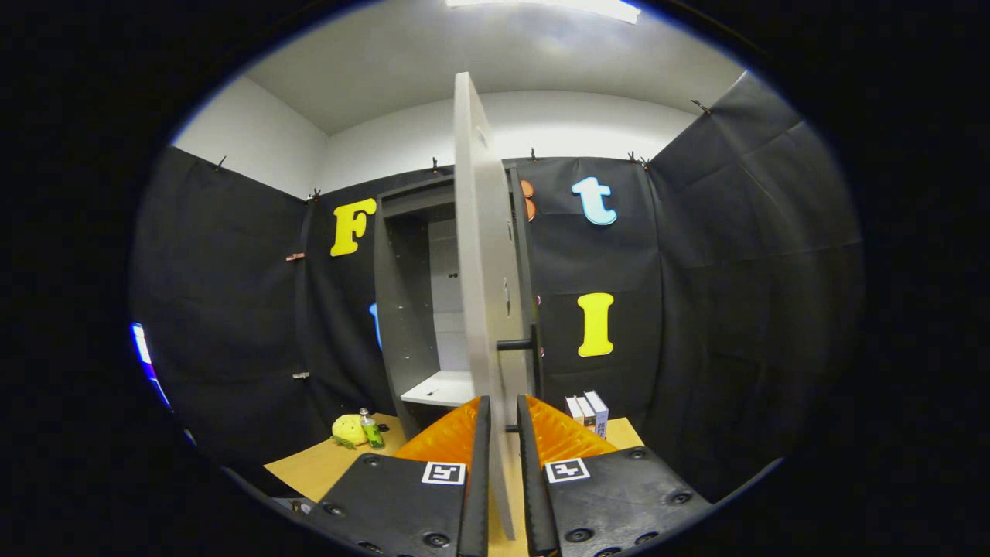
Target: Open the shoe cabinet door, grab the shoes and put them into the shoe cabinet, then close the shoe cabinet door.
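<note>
The grey shoe cabinet (pixel 408 309) stands against the booth wall, open, with a pale shelf (pixel 445 388) showing inside. Its door (pixel 481 247) swings out toward me and I see it almost edge-on. A dark bar handle (pixel 517 344) sticks out on the door's right face. My gripper (pixel 503 402) straddles the door's lower free edge, one finger on each face, and both fingers (pixel 479 441) press against the panel. The handle is a little above and beyond the fingertips.
The cabinet rests on a wooden tabletop (pixel 325 464). A yellow plush toy (pixel 348 428) and a small green bottle (pixel 372 430) sit left of the cabinet. Several small upright boxes (pixel 589 411) stand to its right.
</note>
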{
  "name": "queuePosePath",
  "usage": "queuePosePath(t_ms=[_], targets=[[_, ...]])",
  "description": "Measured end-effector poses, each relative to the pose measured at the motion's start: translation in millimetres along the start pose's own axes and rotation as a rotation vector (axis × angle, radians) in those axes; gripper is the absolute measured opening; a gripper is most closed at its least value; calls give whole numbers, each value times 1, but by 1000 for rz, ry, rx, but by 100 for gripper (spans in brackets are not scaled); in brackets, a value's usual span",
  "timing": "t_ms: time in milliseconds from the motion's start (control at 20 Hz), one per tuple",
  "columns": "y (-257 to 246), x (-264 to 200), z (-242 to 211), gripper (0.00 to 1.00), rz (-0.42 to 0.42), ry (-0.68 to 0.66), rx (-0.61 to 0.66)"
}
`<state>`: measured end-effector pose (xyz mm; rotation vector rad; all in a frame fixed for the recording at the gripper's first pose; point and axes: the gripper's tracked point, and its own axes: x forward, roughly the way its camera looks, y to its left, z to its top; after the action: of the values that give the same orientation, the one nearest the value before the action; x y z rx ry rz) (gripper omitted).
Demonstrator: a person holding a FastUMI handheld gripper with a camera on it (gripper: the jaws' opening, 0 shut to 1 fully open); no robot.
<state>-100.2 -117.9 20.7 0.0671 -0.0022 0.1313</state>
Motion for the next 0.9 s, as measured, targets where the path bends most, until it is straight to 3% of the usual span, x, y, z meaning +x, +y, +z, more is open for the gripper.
queuePosePath(t_ms=[150,300,500,600,900], targets=[[49,-6,-45,23,97,83,23],[89,-2,-99,23,144,160,83],[122,15,-173,23,117,229,104],[135,21,-224,41,77,299,107],[151,35,-385,39,-17,521,138]])
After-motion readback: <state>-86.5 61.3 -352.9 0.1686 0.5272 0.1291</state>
